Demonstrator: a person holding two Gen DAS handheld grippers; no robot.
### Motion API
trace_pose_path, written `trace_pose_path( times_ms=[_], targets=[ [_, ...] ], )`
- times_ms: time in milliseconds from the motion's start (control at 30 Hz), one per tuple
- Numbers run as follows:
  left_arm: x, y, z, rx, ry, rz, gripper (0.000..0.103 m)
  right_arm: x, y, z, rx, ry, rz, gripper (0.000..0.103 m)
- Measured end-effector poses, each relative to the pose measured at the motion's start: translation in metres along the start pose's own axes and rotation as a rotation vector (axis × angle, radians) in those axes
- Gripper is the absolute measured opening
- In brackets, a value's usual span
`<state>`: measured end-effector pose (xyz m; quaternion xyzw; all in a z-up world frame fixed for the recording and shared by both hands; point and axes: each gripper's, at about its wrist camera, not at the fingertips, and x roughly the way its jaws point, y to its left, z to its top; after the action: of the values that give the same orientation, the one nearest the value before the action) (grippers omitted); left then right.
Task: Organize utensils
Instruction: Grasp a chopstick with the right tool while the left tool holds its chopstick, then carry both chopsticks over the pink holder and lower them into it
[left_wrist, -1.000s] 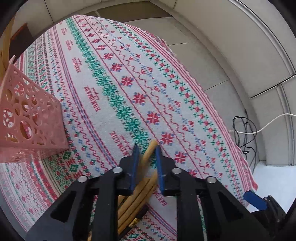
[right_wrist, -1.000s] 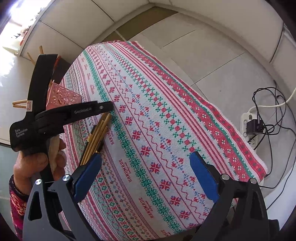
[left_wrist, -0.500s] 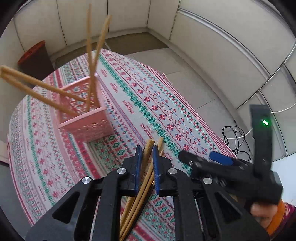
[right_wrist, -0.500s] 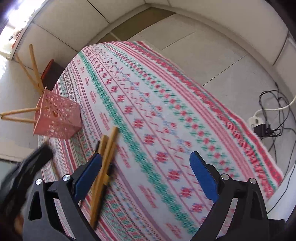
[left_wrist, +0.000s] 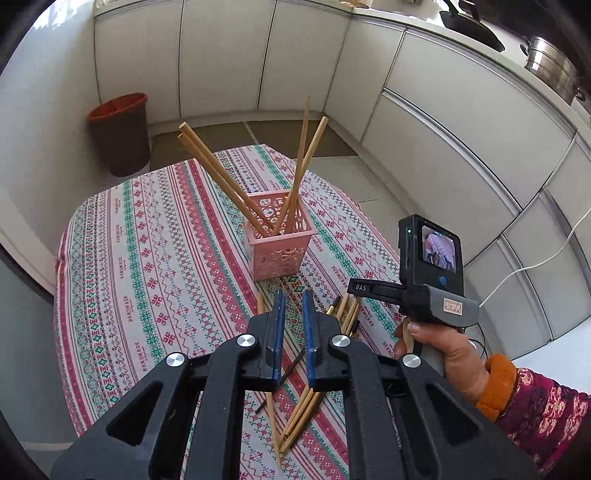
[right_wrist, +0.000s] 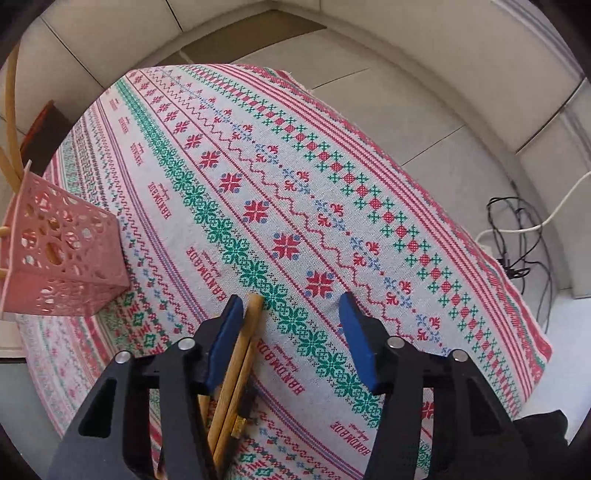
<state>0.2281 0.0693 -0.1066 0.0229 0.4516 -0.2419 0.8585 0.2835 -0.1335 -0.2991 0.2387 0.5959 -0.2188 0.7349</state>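
A pink perforated basket (left_wrist: 279, 242) stands mid-table with several wooden chopsticks (left_wrist: 225, 181) leaning out of it; it also shows at the left of the right wrist view (right_wrist: 55, 254). More chopsticks (left_wrist: 306, 406) lie loose on the tablecloth below my left gripper (left_wrist: 293, 306), which is raised above the table, jaws a narrow gap apart and empty. My right gripper (right_wrist: 291, 306) is open and low over the cloth, with the loose chopsticks (right_wrist: 236, 369) just inside its left finger. Its body shows in the left wrist view (left_wrist: 424, 295).
The table wears a patterned red, green and white cloth (right_wrist: 295, 192). A brown bin (left_wrist: 120, 133) stands on the floor beyond the table. White cabinets (left_wrist: 443, 110) line the walls. Cables and a power strip (right_wrist: 517, 243) lie on the floor to the right.
My left gripper has let go of the chopsticks and risen away from the table; they now lie on the cloth. My right gripper has dropped down beside them.
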Motion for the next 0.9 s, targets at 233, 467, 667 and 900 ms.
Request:
trace_pose_path(
  times_ms=[233, 467, 667, 900],
  targets=[
    [0.002, 0.006, -0.002, -0.011, 0.028, 0.012, 0.009, -0.002, 0.021, -0.012, 0.001, -0.04, 0.016, 0.011],
    [0.076, 0.076, -0.017, -0.22, 0.268, 0.015, 0.02, -0.032, -0.015, -0.014, 0.02, -0.074, 0.219, 0.008],
    [0.147, 0.092, -0.021, -0.285, 0.35, 0.106, 0.023, -0.06, -0.027, -0.015, -0.01, -0.085, 0.29, 0.008],
    [0.179, 0.071, -0.014, -0.208, 0.332, 0.211, 0.02, -0.079, -0.033, -0.014, -0.063, -0.095, 0.336, 0.008]
  ],
)
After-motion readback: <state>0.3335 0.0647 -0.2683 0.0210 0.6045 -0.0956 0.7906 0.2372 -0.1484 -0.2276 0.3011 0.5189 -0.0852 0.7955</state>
